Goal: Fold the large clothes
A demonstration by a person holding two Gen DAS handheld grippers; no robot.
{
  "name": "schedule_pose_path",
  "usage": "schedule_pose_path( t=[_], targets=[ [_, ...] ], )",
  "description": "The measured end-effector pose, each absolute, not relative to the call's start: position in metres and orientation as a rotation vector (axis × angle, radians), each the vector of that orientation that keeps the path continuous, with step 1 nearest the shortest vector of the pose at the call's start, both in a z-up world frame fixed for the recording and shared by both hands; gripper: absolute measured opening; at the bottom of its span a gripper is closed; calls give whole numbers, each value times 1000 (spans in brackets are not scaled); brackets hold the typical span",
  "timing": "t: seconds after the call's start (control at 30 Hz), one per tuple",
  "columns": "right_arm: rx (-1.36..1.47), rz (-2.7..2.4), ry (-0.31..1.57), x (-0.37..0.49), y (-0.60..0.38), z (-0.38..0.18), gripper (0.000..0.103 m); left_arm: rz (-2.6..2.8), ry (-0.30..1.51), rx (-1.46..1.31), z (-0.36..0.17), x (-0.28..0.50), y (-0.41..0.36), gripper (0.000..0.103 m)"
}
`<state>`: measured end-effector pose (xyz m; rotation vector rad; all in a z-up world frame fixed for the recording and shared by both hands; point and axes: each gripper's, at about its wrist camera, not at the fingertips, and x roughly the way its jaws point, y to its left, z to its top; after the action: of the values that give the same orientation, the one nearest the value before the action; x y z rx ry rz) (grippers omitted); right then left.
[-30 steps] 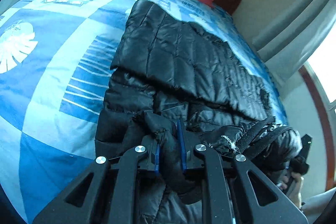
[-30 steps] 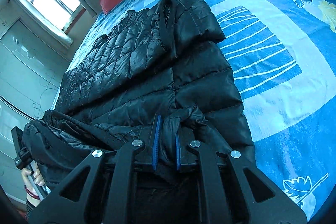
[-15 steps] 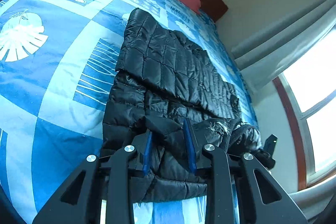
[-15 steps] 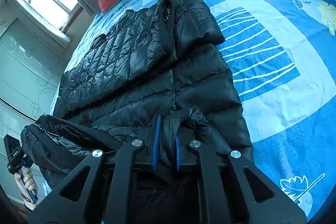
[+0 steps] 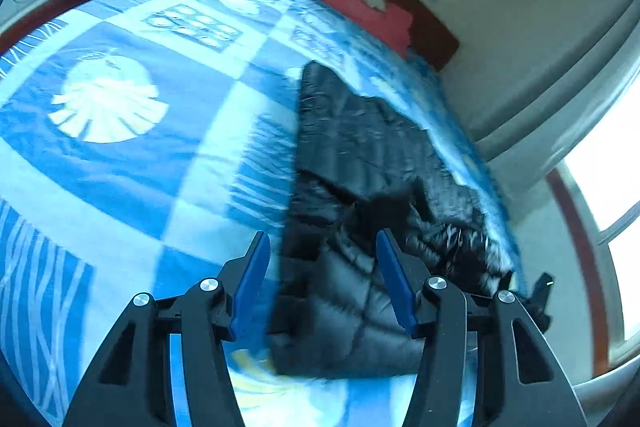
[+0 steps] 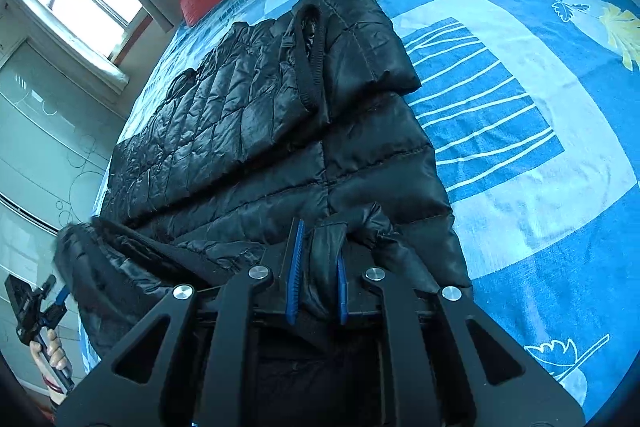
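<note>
While blur smears the jacket, left gripper jaws are opening, right gripper pinching its edge.

My left gripper has black skeletal linkage arms with triangular cut-outs, round silver screws at each pivot, and blue finger pads. My right gripper is built the same. At eight o'clock, my left hand wears a dark red wristband.
</note>
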<state>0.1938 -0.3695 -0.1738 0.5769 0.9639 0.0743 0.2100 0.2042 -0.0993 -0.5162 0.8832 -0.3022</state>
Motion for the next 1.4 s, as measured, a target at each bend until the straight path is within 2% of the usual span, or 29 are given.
schedule_pose_path(
  t=[0.27, 0.33, 0.37, 0.4, 0.43, 0.47, 0.67, 1.1, 1.17, 1.2, 1.23, 1.4],
  targets=[
    [643, 136, 907, 176, -388, -150, 34, -291, 906, -461, -110, 209, 198, 55],
    [665, 152, 882, 169, -393, -144, 45, -310, 916, -447, -114, 213, 190, 55],
    [672, 152, 866, 165, -397, -140, 47, -314, 918, -438, -114, 212, 187, 55],
    [669, 141, 853, 162, -400, -137, 54, -320, 919, -426, -115, 213, 184, 56],
    [651, 111, 832, 157, -404, -132, 66, -329, 922, -402, -116, 216, 178, 56],
    [634, 99, 811, 153, -407, -128, 68, -333, 923, -387, -116, 217, 175, 56],
    [533, 160, 802, 153, -409, -125, 69, -405, 923, -359, -118, 225, 157, 60],
    [313, 303, 938, 218, -390, -164, 69, -495, 989, -205, -130, 266, 122, 64],
    [265, 305, 948, 221, -383, -165, 64, -500, 987, -201, -132, 271, 120, 64],
    [236, 312, 958, 223, -378, -166, 50, -515, 990, -206, -133, 273, 119, 64],
    [214, 311, 968, 224, -375, -168, 43, -524, 994, -205, -134, 274, 117, 64],
    [129, 300, 963, 223, -363, -171, 33, -519, 1012, -129, -142, 280, 106, 64]
  ],
)
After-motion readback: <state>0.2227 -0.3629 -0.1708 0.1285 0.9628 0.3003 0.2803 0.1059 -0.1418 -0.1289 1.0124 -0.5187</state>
